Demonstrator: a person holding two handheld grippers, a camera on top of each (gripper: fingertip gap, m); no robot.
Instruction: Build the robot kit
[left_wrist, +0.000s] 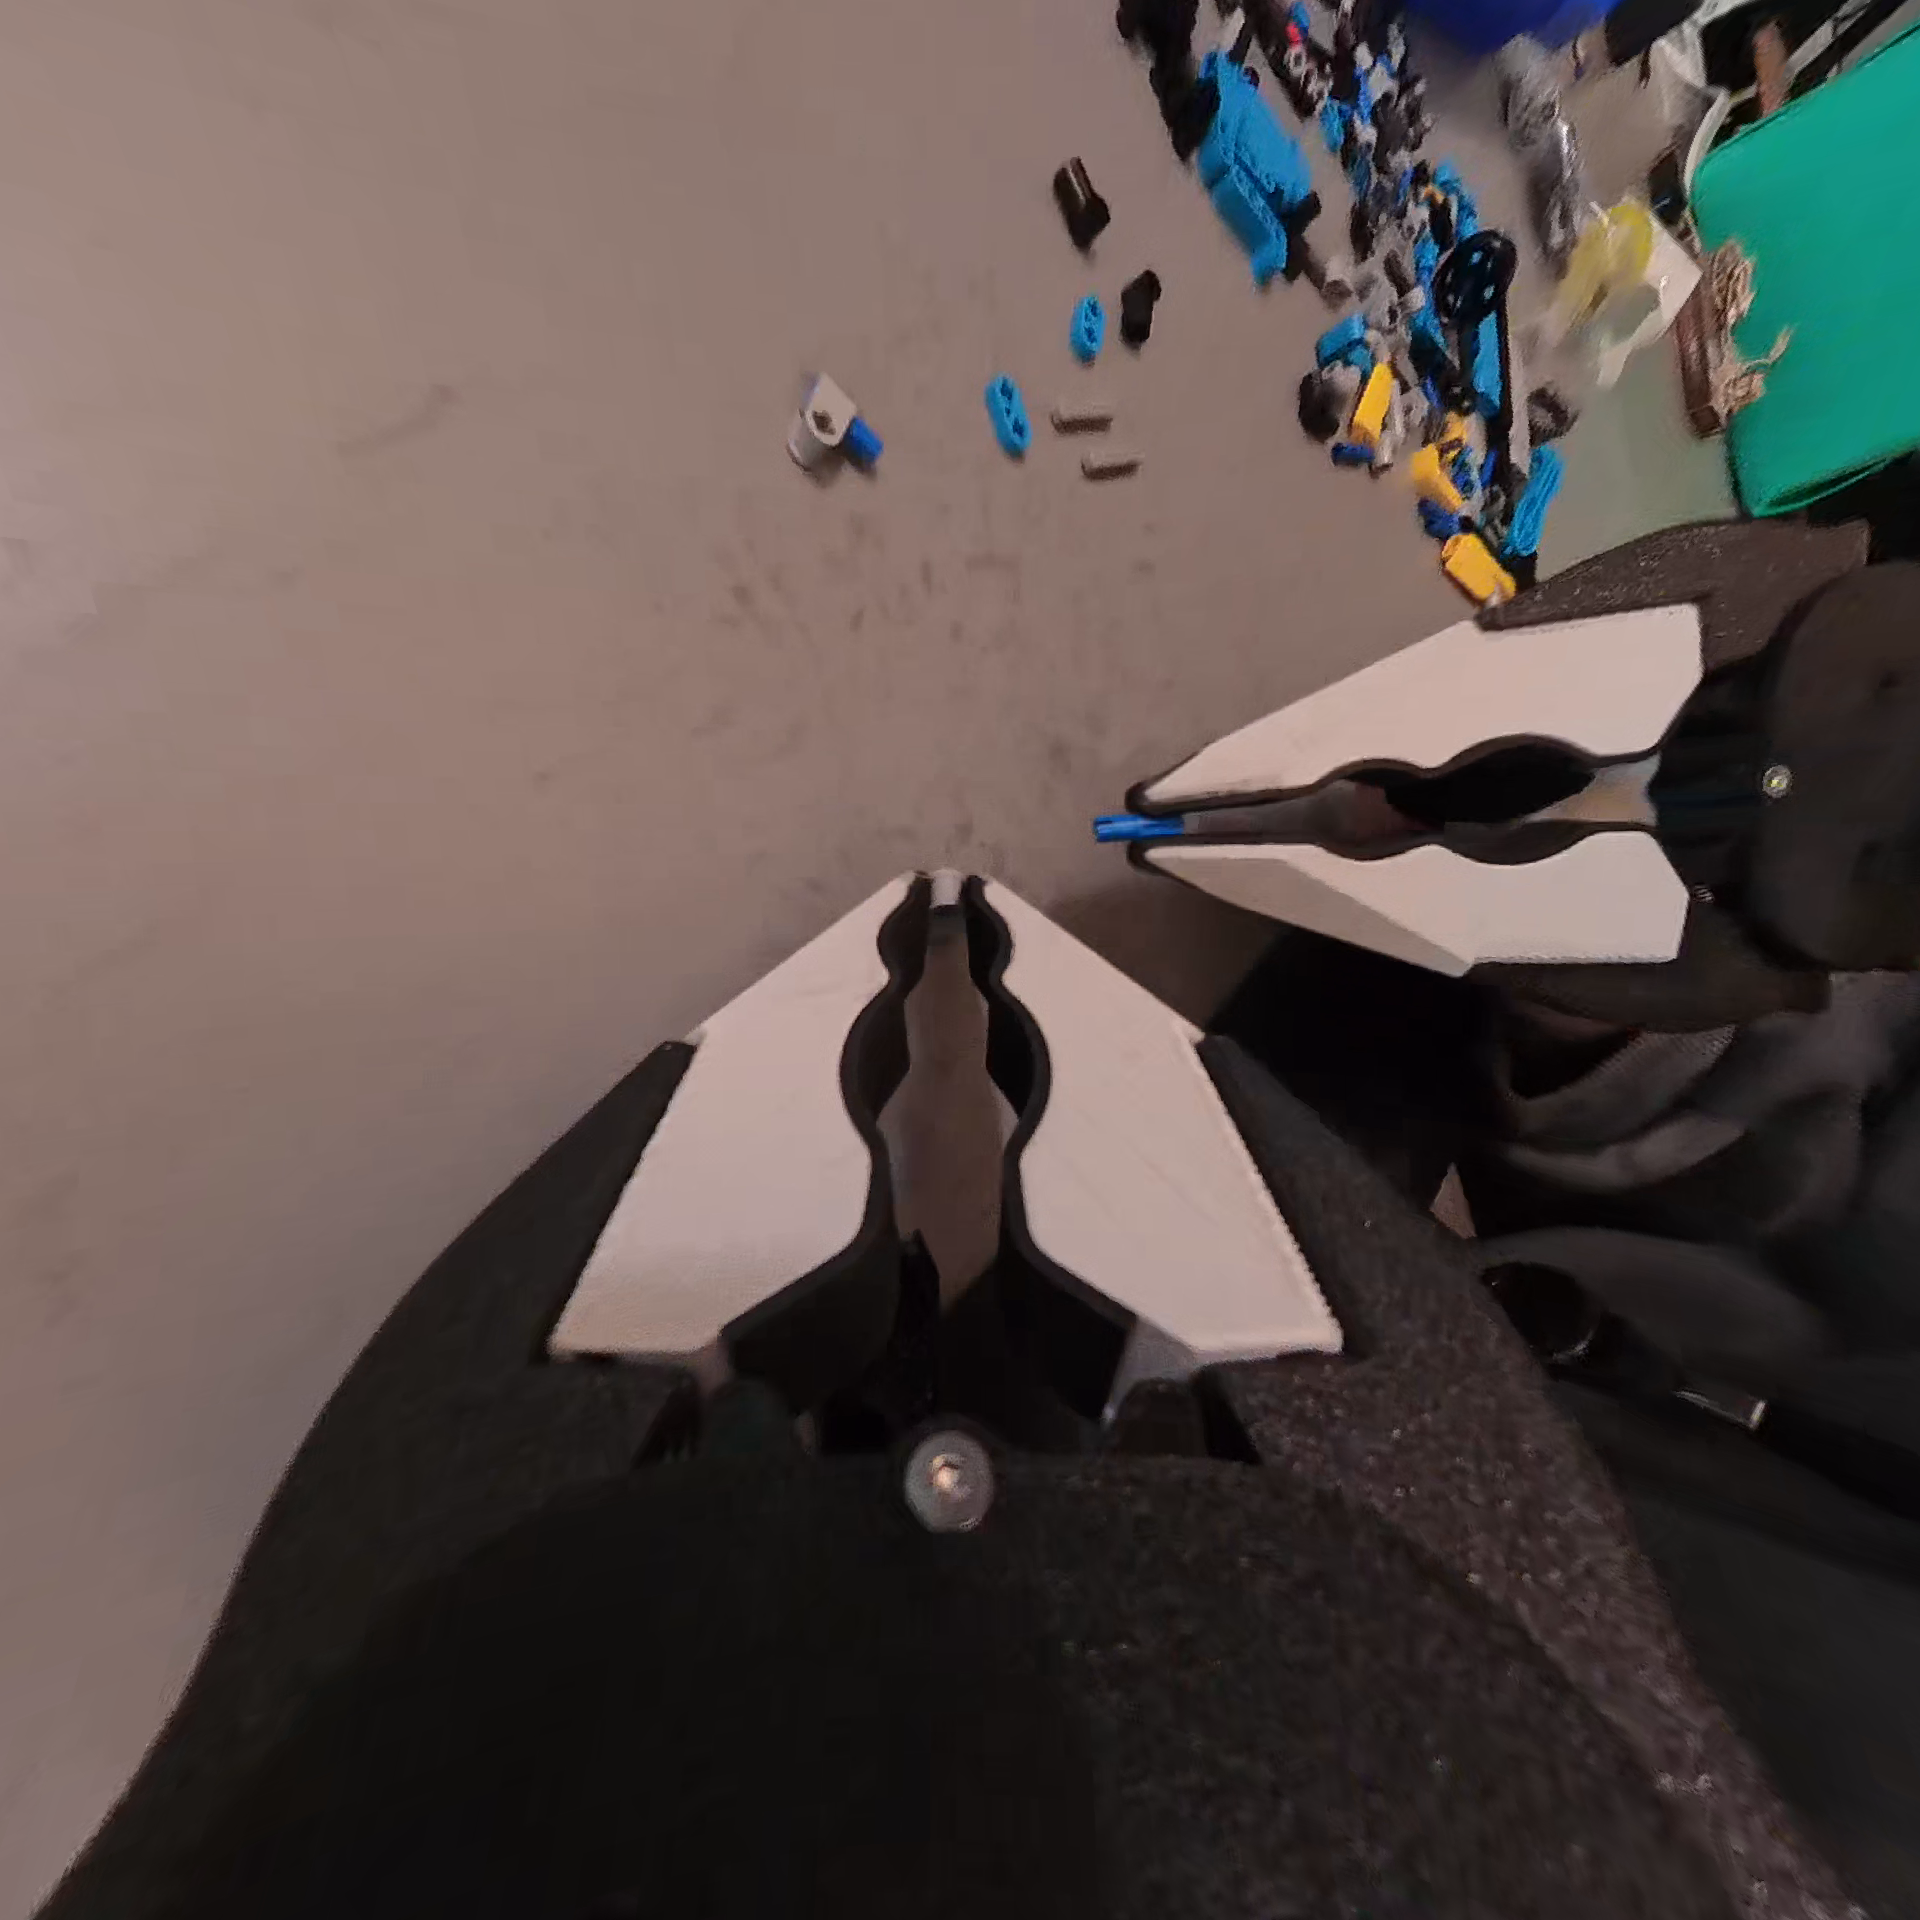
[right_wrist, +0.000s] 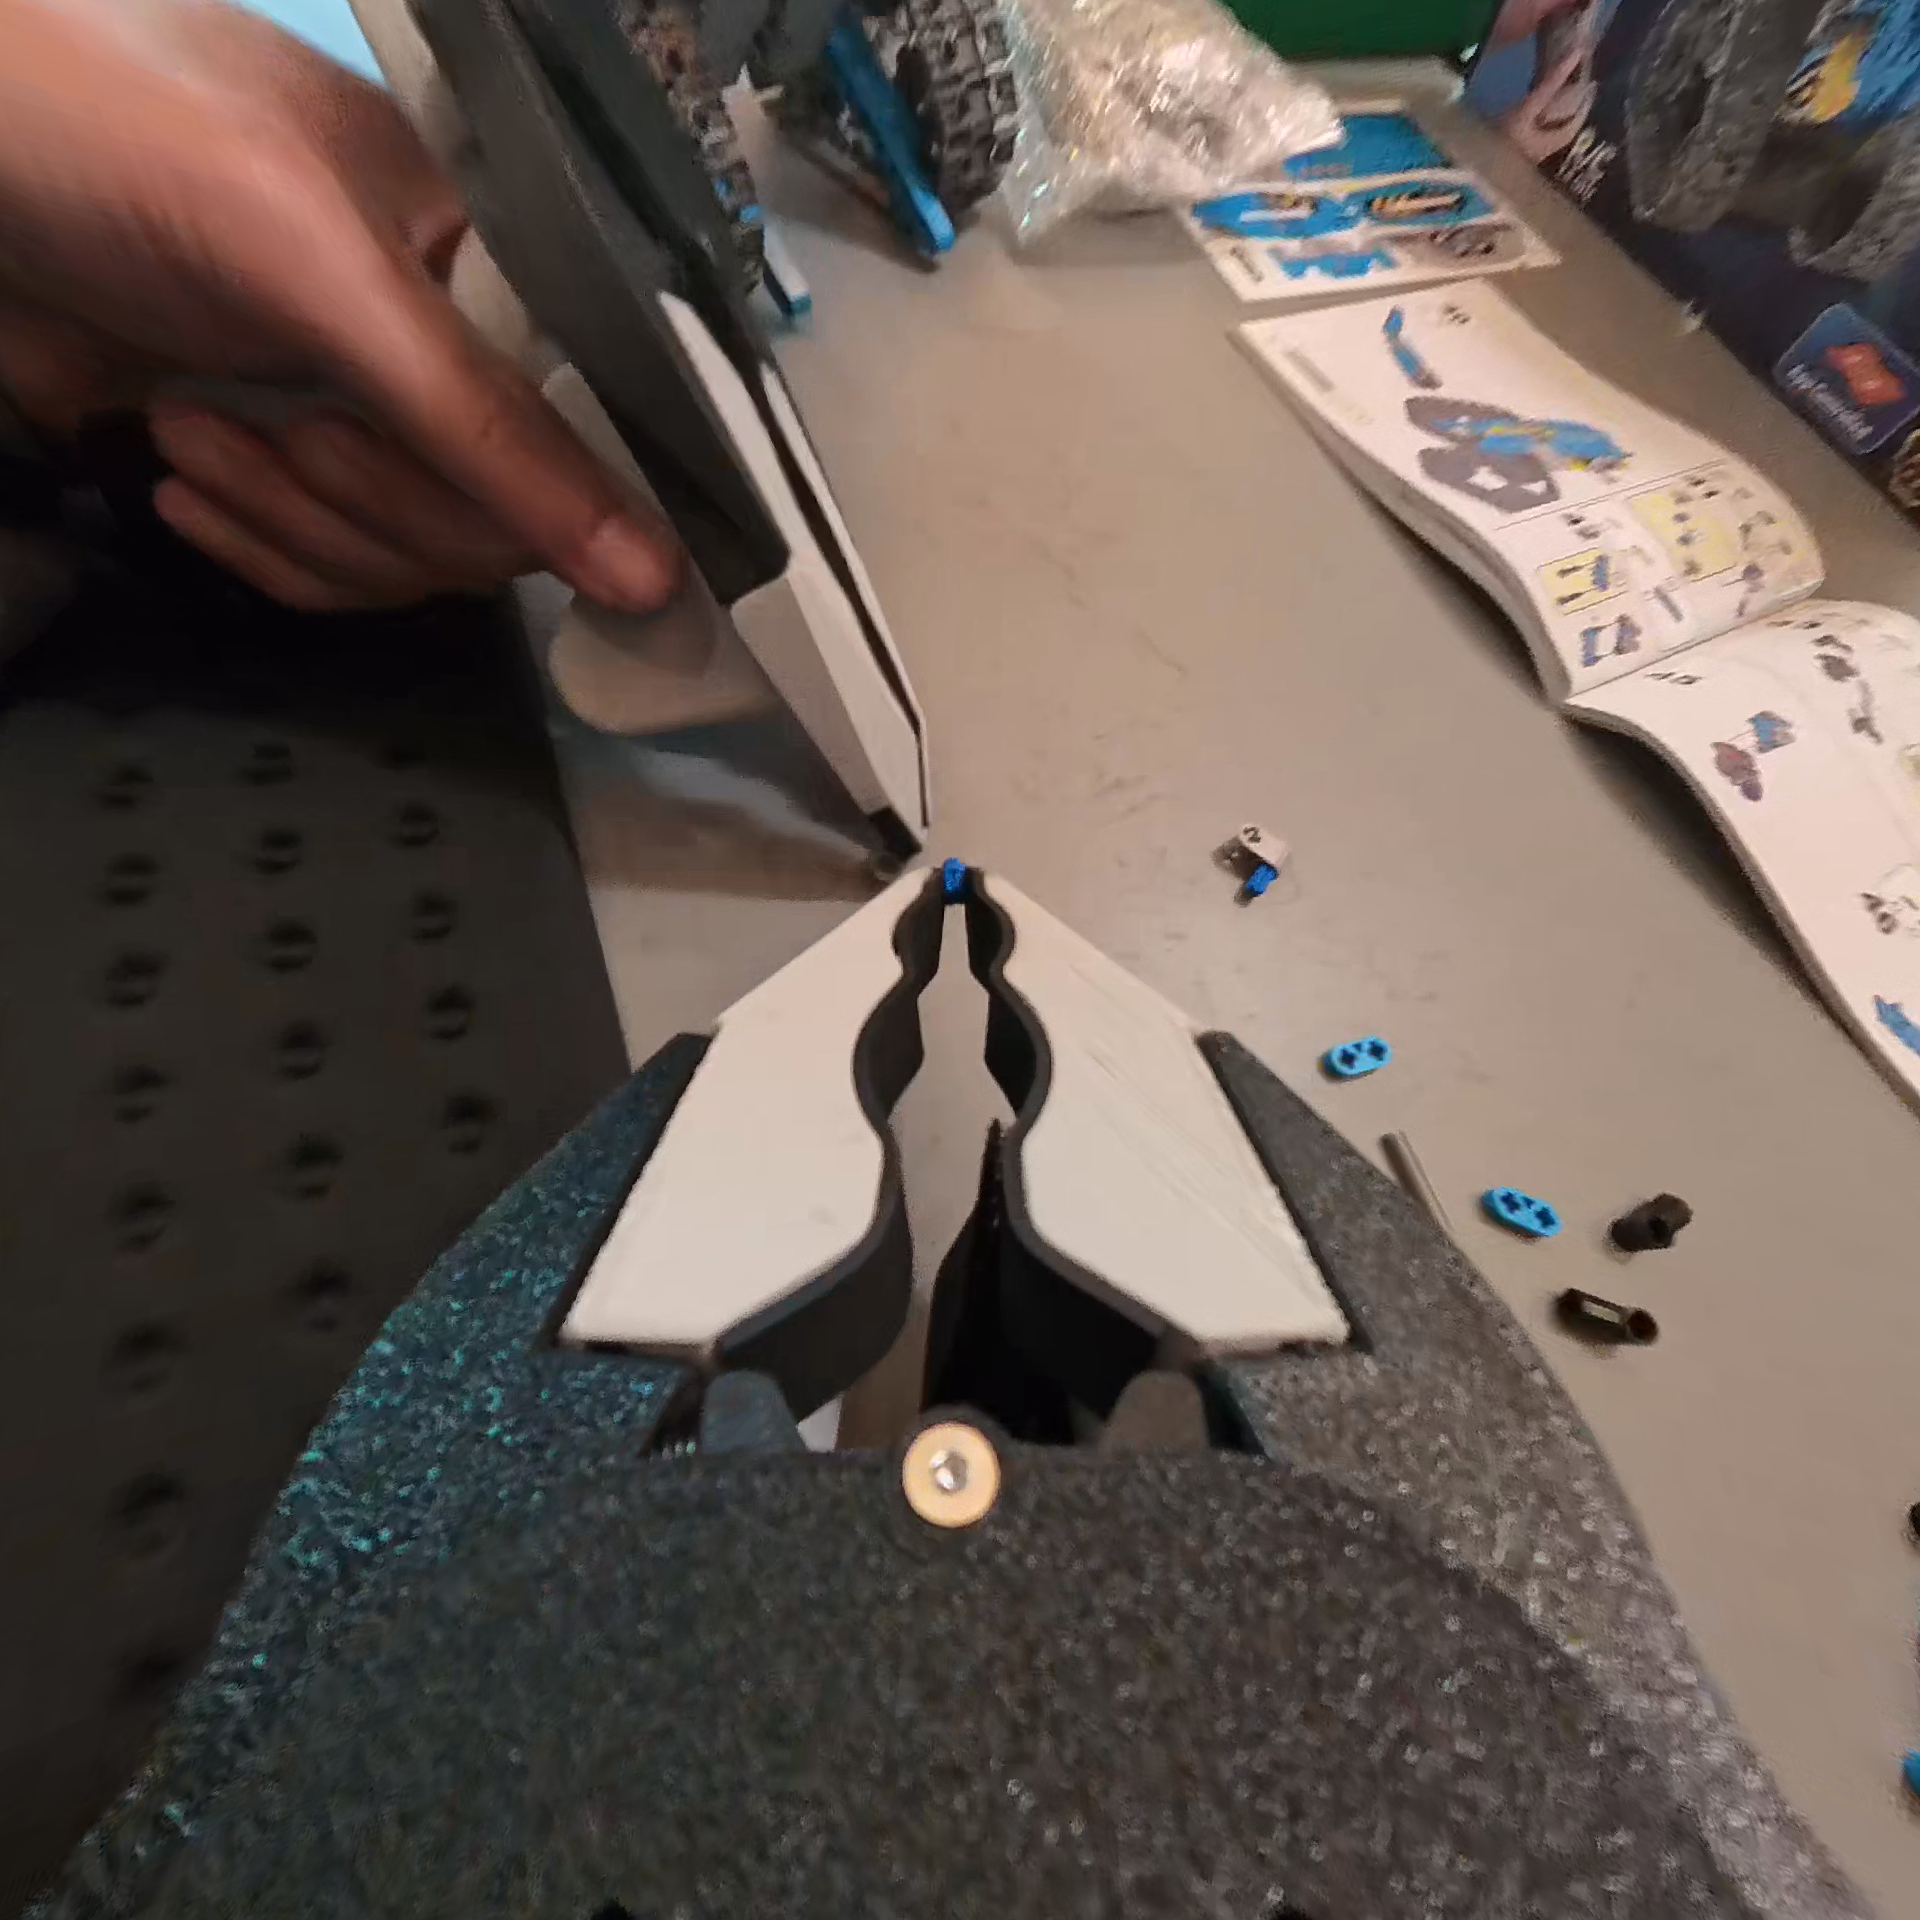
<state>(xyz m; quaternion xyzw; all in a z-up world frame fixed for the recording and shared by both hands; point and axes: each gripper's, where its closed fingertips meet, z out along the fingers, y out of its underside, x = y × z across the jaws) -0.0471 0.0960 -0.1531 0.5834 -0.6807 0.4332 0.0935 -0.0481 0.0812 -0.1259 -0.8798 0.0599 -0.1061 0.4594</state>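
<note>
My left gripper (left_wrist: 945, 886) is shut on a small light grey piece (left_wrist: 945, 896) at its tips, just above the grey table (left_wrist: 416, 520). My right gripper (right_wrist: 953, 883) is shut on a small blue pin (right_wrist: 953, 879); in the left wrist view the right gripper (left_wrist: 1138, 827) comes in from the right with the blue pin (left_wrist: 1135, 827) sticking out toward the left gripper's tips. In the right wrist view the left gripper (right_wrist: 902, 844) comes down from upper left, held by a hand (right_wrist: 312, 343), its tips close to the blue pin.
Loose pieces lie on the table: a grey connector with a blue pin (left_wrist: 831, 426), two blue links (left_wrist: 1008, 414), black connectors (left_wrist: 1081, 197), thin grey axles (left_wrist: 1081, 421). A pile of blue and black parts (left_wrist: 1382, 260) and a green box (left_wrist: 1829, 281) stand farther off. An open instruction booklet (right_wrist: 1558, 499) lies at the right. Less than 4 cm separates the two grippers' tips.
</note>
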